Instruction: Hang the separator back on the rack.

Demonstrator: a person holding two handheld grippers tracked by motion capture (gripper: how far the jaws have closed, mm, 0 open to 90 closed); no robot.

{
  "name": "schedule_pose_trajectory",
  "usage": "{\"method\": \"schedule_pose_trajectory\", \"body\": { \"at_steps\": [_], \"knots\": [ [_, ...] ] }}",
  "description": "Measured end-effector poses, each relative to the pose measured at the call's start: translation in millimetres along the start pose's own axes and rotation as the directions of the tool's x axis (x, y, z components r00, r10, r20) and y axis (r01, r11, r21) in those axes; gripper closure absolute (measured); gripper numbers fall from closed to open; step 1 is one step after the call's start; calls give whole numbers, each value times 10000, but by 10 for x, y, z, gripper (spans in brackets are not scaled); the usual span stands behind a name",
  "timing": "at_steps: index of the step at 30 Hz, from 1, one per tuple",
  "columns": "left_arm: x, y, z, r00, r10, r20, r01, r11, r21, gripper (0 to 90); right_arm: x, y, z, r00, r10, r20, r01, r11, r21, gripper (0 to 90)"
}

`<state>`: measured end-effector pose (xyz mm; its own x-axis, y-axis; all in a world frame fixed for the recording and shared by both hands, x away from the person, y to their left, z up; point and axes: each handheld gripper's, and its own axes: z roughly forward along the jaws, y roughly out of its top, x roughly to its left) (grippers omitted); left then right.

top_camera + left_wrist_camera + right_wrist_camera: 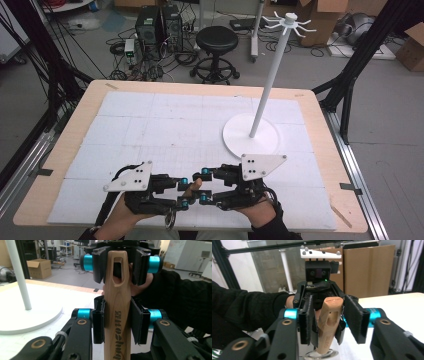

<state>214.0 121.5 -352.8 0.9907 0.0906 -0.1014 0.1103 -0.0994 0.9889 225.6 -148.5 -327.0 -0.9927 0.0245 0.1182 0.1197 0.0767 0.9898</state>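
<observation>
A wooden handle [117,297] with a slotted end and dark printed lettering runs between the two grippers, which face each other at the table's front edge. My left gripper [117,317] is shut on the handle's middle, pads pressed to both sides. My right gripper [330,320] is open around the slotted end [328,315], with a gap at each pad. In the high view the left gripper [181,193] and right gripper [201,187] nearly meet, the handle [192,188] between them. A metal part [170,218] hangs below the left gripper; what it is stays unclear.
A white stand with a round base [250,136], a tall pole [270,75] and several hooks on top [289,21] is on the right half of the white mat [165,125]. Beyond the table are a black stool [216,40], computer towers [157,25] and cardboard boxes.
</observation>
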Motion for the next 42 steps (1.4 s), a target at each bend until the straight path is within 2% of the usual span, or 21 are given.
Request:
{"method": "schedule_pose_trajectory", "body": {
  "at_steps": [6, 13, 18, 23, 25, 27, 30, 34, 40, 42],
  "knots": [
    [-7, 0, 5, 9999, -15, 127, 16, 10000, -60, 673, -4, 1, 14, 9998, -21, -181, 20, 10000, -48, 686],
    [-13, 1, 10, 9996, -26, 283, 30, 9999, -164, 673, 3, 3, 10, 9995, 67, -300, -72, 9998, -179, 702],
    [-1, 0, 2, 9996, -82, 266, 86, 9998, -177, 673, 38, 24, 20, 9995, 323, 71, -323, 9994, -78, 708],
    [6, 8, -12, 9994, -212, 281, 223, 9990, -380, 667, 86, 90, 50, 9986, 321, 432, -324, 9995, 63, 710],
    [2, 4, -8, 9997, -212, 90, 214, 9995, -234, 631, 117, 134, 76, 9976, 311, 617, -323, 9993, 180, 710],
    [6, -5, 5, 9993, -352, -87, 353, 9994, 13, 520, 148, 187, 95, 9962, 262, 831, -286, 9992, 277, 711],
    [8, -10, 3, 9991, -359, -246, 361, 9993, 76, 463, 189, 263, 101, 9924, 158, 1218, -212, 9988, 439, 711],
    [25, -30, -2, 9967, -420, -689, 443, 9985, 333, 412, 214, 341, 66, 9850, 226, 1713, -304, 9986, 433, 711],
    [34, -87, 20, 9932, -391, -1093, 465, 9968, 652, 404, 262, 408, 53, 9760, 264, 2160, -335, 9990, 293, 710],
    [30, -100, 31, 9915, -357, -1250, 445, 9967, 682, 406, 285, 455, 59, 9679, 190, 2508, -276, 9991, 311, 710]
  ]
}}
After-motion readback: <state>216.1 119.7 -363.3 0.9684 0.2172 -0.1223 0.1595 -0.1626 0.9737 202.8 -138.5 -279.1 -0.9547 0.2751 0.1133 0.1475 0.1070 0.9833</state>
